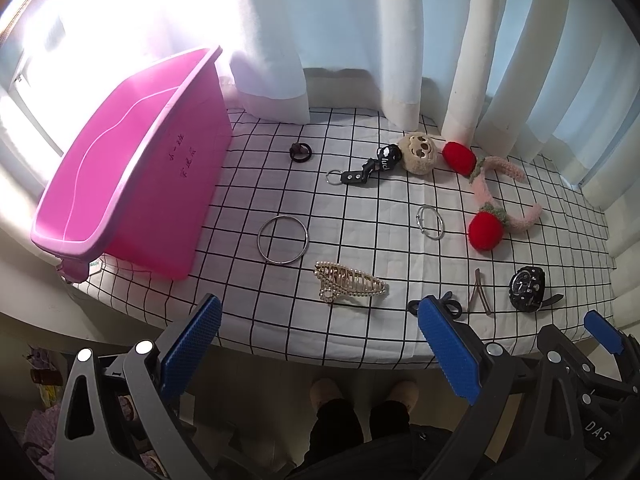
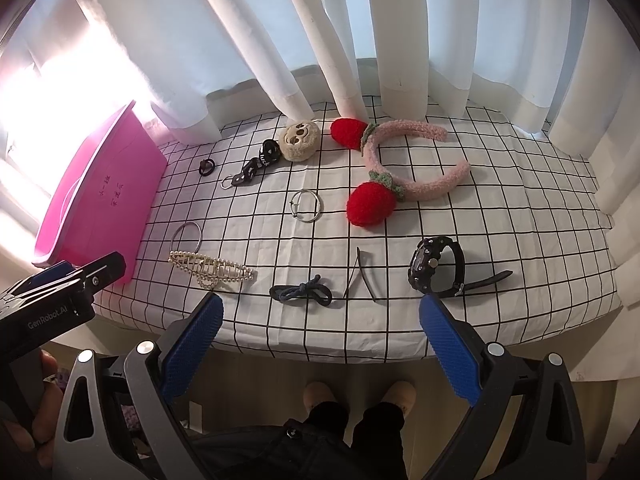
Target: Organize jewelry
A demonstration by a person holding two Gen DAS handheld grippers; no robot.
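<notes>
Jewelry lies spread on a checked cloth. A pink bin [image 1: 132, 184] stands at the left. On the cloth are a pearl hair claw [image 1: 348, 286], a large silver bangle [image 1: 283, 240], a thin bracelet [image 1: 430, 222], a black watch [image 2: 436, 270], a dark hair tie [image 2: 302, 294], a hair clip [image 2: 362, 276], a plush keychain [image 1: 416, 152] and a pink strawberry headband [image 2: 404, 160]. My left gripper [image 1: 320, 312] hangs open at the table's near edge, just short of the hair claw. My right gripper [image 2: 322, 312] is open too, in front of the hair tie and holding nothing.
White curtains [image 2: 360, 40] hang along the back of the table. A small black ring [image 1: 300, 151] lies near the bin. The table's front edge [image 2: 320, 354] is close below both grippers, with a person's legs and shoes [image 2: 356, 400] beneath. Bare cloth [image 2: 520, 184] stretches at the right.
</notes>
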